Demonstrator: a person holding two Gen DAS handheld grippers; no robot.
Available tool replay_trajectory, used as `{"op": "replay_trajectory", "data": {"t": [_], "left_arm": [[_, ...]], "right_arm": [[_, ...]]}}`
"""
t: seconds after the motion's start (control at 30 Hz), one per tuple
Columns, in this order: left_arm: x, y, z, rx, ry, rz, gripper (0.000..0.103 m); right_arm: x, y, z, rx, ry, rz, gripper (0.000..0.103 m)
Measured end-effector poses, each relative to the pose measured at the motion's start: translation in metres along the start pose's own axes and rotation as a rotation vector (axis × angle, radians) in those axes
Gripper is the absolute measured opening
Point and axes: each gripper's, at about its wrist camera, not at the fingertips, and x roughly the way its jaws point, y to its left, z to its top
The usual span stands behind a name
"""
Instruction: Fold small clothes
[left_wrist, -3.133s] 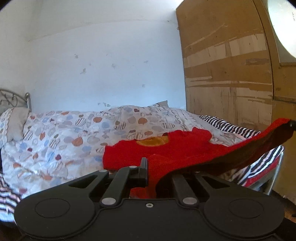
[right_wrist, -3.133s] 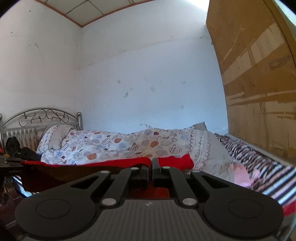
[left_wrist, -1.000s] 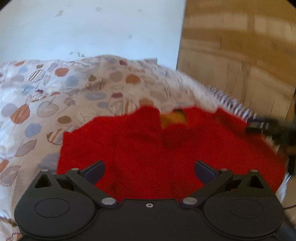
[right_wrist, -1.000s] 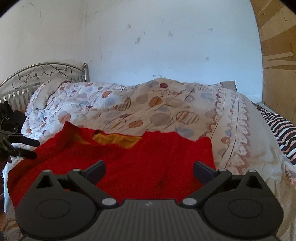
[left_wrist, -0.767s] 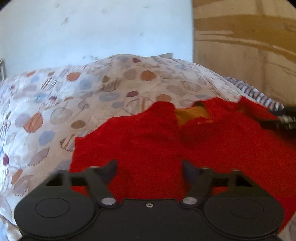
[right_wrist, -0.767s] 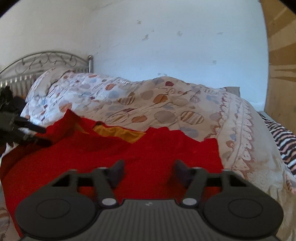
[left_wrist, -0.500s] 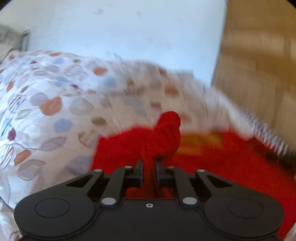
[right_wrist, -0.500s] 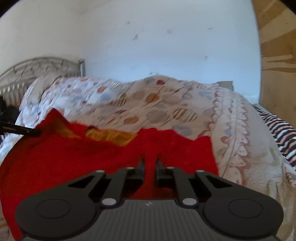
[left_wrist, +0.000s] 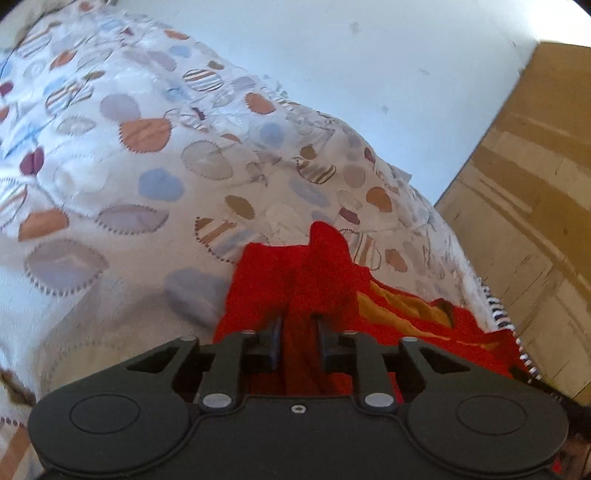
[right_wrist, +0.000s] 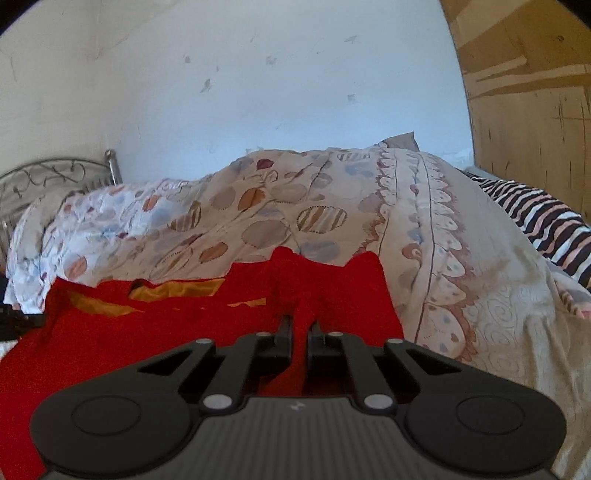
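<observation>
A bed (right_wrist: 498, 332) with a spotted quilt (left_wrist: 122, 177) is filling most of both views, sitting against a white wall (right_wrist: 258, 92) with a brown wooden panel (left_wrist: 524, 221) off to the side. So the red garment (right_wrist: 166, 332) is lying spread on top of that quilt, and its yellow-orange inner lining (right_wrist: 177, 290) is showing at the neck opening.

The left gripper (left_wrist: 298, 338) is pinching a bunched-up fold of the red fabric between its fingers (left_wrist: 273, 339). The fabric is filling the gap and a peak of it is sticking up just past the tips. Those jaws have just been easing a bit wider, but the pads are pressing on the cloth on both sides. The whole left view is looking tilted.

The right gripper (right_wrist: 298, 336) is doing pretty much the same thing on the other side of the garment. Its fingers (right_wrist: 284, 338) are squeezed nearly together with a thin ridge of red cloth caught between them.

Further out, a black-and-white striped sheet (right_wrist: 546, 221) is showing at the right end of the bed, and a metal headboard (right_wrist: 55, 177) is peeking out on the left in the right wrist view.
</observation>
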Motion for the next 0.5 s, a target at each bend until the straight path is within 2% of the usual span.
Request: {"op": "replay_trajectory", "data": {"t": [0.07,0.1,0.13,0.17,0.2,0.33,0.37,0.43,0.47,0.5], "left_arm": [[-0.004,0.006,0.001,-0.017,-0.009,-0.031,0.036],[-0.008,0.007,0.002,-0.015,-0.015,-0.044,0.045],[-0.011,0.007,0.004,-0.004,-0.022,-0.055,0.052],[-0.015,0.005,0.005,0.013,-0.031,-0.052,0.068],[-0.018,0.002,0.008,0.043,-0.050,-0.044,0.080],[-0.020,-0.018,0.014,0.176,-0.079,-0.064,0.090],[-0.017,-0.024,0.015,0.206,-0.079,-0.054,0.095],[-0.008,-0.035,0.017,0.248,-0.079,-0.021,0.094],[-0.001,-0.040,0.019,0.265,-0.073,0.012,0.088],[0.008,-0.044,0.021,0.279,-0.054,0.052,0.072]], "right_arm": [[0.001,-0.002,0.001,0.008,0.005,0.016,0.012],[0.001,-0.003,0.002,0.013,0.005,0.023,0.019],[0.001,-0.004,0.004,0.014,0.002,0.029,0.034],[0.000,-0.003,0.007,0.010,-0.002,0.037,0.042],[0.000,-0.002,0.009,-0.003,-0.007,0.054,0.054],[0.005,0.015,0.021,-0.129,-0.015,0.060,0.083],[0.010,0.021,0.024,-0.176,-0.005,0.058,0.085],[0.020,0.034,0.025,-0.274,0.018,0.023,0.087],[0.026,0.039,0.025,-0.328,0.034,0.002,0.085],[0.030,0.043,0.024,-0.363,0.043,-0.008,0.069]]}}
